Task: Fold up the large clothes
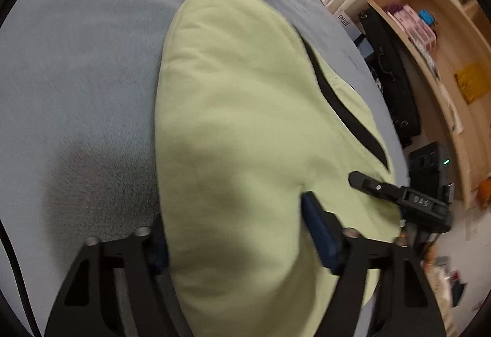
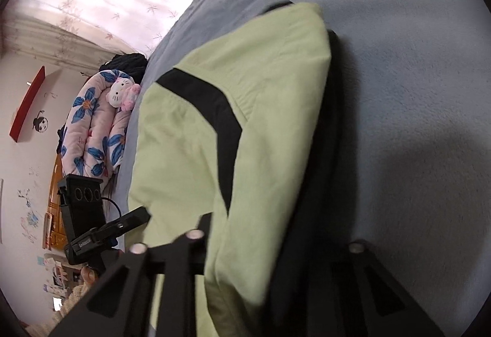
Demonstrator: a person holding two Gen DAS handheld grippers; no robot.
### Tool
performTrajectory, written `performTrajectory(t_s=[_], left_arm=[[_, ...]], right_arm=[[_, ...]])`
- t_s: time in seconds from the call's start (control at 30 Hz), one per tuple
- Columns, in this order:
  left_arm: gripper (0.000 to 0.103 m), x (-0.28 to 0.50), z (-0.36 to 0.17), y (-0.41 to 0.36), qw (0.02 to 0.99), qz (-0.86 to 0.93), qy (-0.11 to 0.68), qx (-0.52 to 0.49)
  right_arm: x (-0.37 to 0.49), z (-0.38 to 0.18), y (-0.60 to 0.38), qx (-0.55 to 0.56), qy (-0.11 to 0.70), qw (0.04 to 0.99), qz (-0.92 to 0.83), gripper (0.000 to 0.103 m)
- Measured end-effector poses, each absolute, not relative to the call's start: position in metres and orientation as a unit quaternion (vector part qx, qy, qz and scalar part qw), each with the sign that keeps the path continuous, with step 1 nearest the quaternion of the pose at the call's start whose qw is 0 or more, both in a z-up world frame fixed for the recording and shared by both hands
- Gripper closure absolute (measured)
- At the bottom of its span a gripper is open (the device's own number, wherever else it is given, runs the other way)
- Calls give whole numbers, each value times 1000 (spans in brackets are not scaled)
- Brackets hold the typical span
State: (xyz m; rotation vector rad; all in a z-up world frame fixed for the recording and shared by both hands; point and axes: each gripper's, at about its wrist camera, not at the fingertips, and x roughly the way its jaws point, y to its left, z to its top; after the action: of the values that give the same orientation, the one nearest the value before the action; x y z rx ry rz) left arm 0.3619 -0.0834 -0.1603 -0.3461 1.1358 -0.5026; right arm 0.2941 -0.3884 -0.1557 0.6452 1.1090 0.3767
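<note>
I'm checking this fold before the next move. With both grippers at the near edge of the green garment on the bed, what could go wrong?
1. The left gripper straddles thick bunched garment; it may catch only some layers, undoing the fold.
2. The black layer beside the right gripper could slip free.
3. The garment nears the bed edge and could slide off.
</note>
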Motion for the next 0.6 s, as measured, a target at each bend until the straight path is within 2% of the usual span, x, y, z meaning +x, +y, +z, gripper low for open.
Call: performTrajectory(t_s=[0.1,0.17,0.4,0.6], left_arm=[[64,356,-140,-85,815,-237,512,-131],[68,354,-129,-87,820,-238,506,-124],[70,331,-88,-75,840,-228,484,-93],[70,305,-54,-26,843,-223,480,-99]], right_arm=[[290,-136,-371,266,507,802,169,92],[285,-121,-361,242,501,814,165,93],[259,-83,-316,193,499,830,158,94],[235,-54,-263,185,493,831,178,94]])
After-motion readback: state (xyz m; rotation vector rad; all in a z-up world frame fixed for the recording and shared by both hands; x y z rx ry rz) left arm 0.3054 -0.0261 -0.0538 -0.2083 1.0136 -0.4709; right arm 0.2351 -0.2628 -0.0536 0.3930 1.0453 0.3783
